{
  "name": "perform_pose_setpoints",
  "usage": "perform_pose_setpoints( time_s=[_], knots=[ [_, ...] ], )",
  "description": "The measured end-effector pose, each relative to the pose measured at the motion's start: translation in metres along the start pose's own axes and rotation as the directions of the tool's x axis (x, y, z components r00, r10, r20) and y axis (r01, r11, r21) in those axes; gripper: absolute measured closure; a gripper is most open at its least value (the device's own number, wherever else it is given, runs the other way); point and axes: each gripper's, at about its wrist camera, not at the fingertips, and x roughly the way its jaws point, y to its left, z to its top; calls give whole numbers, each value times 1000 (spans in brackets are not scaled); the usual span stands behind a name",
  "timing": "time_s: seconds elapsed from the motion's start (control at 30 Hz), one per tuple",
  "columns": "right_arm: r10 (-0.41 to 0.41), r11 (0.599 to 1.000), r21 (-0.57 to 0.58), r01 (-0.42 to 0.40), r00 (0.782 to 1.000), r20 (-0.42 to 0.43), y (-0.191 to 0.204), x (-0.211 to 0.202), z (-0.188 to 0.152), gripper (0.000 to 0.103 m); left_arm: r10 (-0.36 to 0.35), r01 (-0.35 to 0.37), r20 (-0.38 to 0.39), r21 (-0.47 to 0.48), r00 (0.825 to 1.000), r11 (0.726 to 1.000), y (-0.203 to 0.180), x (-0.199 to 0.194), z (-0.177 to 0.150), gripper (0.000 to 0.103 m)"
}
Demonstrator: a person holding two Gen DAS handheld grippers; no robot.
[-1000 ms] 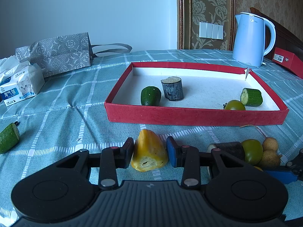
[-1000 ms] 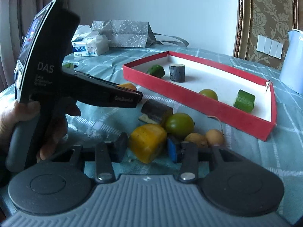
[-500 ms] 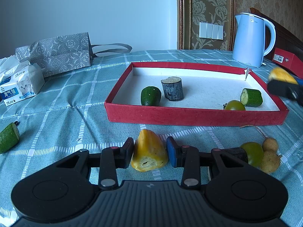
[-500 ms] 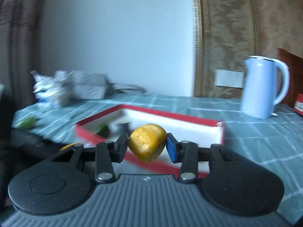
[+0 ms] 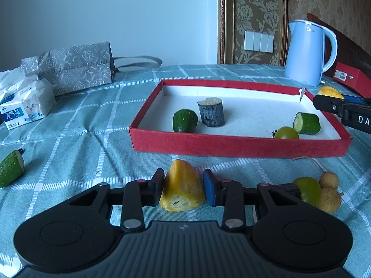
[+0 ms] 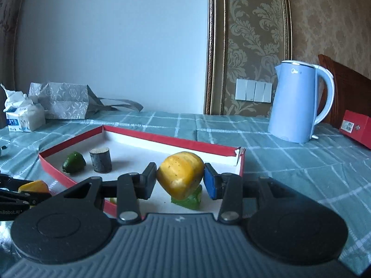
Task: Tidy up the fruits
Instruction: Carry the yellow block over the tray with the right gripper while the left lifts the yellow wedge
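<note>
- Now hovering over red tray (image 6: 143,136), up from the table: right gripper (image 6: 180,180), clamping yellow chunk (image 6: 179,173).
- Gripping yellow wedge (image 5: 182,190) tightly: left gripper (image 5: 183,191).

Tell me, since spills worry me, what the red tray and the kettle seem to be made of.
The red tray looks like cardboard with a matte, slightly fuzzy red covering and a white paper lining; one far corner is torn and split. The kettle looks like smooth, semi-gloss pale blue plastic with a moulded handle, though a coated metal shell cannot be excluded.
</note>
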Motion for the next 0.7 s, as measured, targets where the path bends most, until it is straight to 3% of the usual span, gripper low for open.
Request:
perform_pose_setpoints(
  time_s=[0.13,0.43,0.7],
  knots=[
    [-8,1000,10,8,1000,28,-3,-8,1,62,15,-14,38,-11,999,1000,1,-7,2,69],
    [-16,1000,15,16,999,27,-4,-8,0,62,18,-7,79,-139,997,990,16,-12,15,74],
    [-22,1000,22,21,1000,17,-5,-7,0,62,-8,24,131,-119,991,993,-1,-4,36,76]
  ],
)
